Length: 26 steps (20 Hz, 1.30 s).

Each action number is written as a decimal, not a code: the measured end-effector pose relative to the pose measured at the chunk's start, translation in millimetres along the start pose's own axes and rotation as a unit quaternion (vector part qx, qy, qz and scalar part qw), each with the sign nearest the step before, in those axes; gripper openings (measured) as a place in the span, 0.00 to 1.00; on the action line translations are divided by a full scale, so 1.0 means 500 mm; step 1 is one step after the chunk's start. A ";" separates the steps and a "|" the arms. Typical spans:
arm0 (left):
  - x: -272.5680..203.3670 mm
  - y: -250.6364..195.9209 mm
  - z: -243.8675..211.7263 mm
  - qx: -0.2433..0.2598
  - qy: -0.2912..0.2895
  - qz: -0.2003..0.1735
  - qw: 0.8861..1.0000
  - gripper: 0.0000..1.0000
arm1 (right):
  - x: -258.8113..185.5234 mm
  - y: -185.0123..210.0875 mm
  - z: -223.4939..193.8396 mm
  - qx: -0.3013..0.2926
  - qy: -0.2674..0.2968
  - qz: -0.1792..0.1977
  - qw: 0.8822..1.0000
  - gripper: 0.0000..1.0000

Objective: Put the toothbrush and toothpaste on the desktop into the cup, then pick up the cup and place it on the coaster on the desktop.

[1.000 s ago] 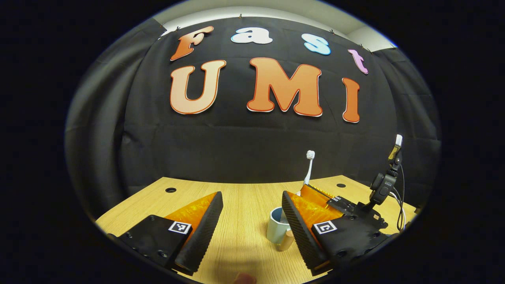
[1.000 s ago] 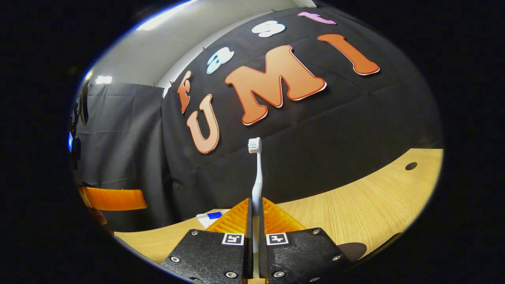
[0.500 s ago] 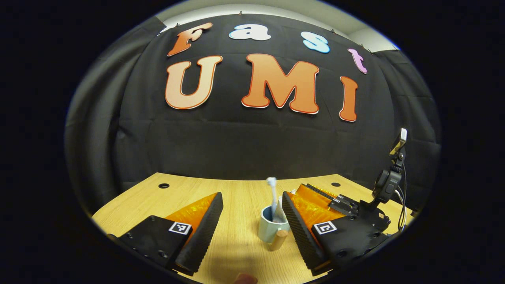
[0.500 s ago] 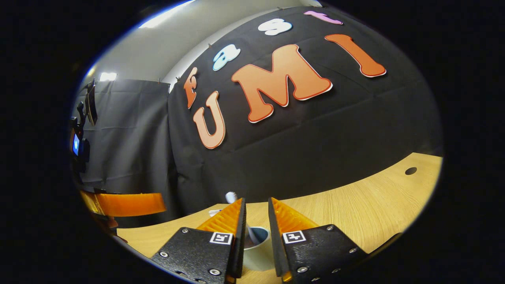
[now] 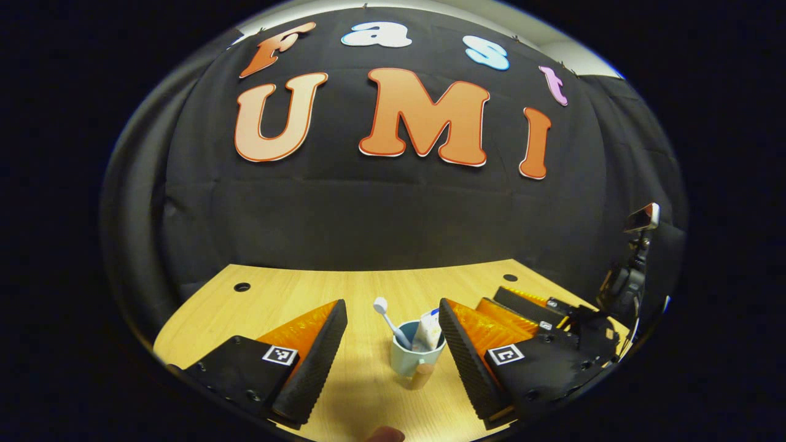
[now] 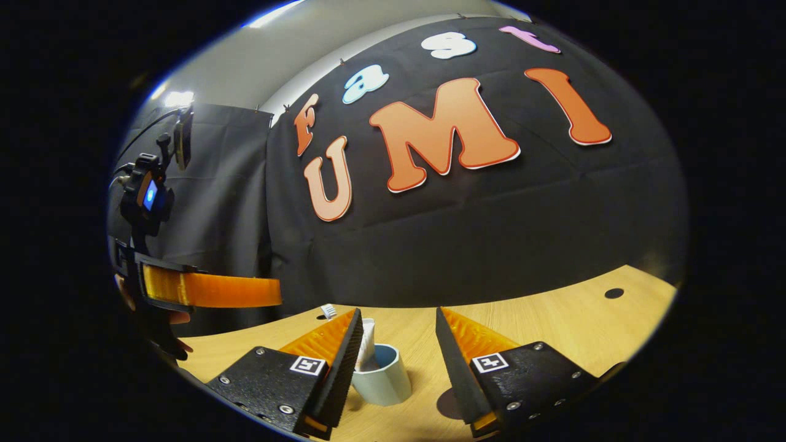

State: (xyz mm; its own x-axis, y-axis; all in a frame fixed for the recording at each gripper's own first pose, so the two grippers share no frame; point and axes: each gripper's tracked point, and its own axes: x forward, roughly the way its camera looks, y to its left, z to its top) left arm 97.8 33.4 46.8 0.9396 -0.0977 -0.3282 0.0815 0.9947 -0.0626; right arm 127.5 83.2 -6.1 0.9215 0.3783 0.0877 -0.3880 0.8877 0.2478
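Both items sit in the cup (image 5: pixel 416 359) now: the toothbrush (image 5: pixel 388 318) leans out toward the left gripper (image 5: pixel 393 334), whose fingers are spread wide with nothing between them. The toothpaste (image 5: pixel 427 331) is partly hidden by the rim. From the right gripper (image 6: pixel 396 337), also released, the cup stands just ahead between its fingers, its left finger covering most of the brush. The coaster (image 6: pixel 447 405) is mostly blocked.
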 end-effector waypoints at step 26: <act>0.087 -0.104 -0.217 0.100 0.435 -0.069 0.892 0.97 | -0.285 -0.170 0.172 -0.077 -0.031 -0.087 0.993 0.96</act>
State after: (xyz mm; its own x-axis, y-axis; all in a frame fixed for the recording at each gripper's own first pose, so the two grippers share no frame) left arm 98.1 -26.0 -66.4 0.3098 -0.1209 -0.9431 0.3164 0.9485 -0.0177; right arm 30.3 -68.6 43.1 0.9719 0.2037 0.1178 -0.2171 0.9693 0.1152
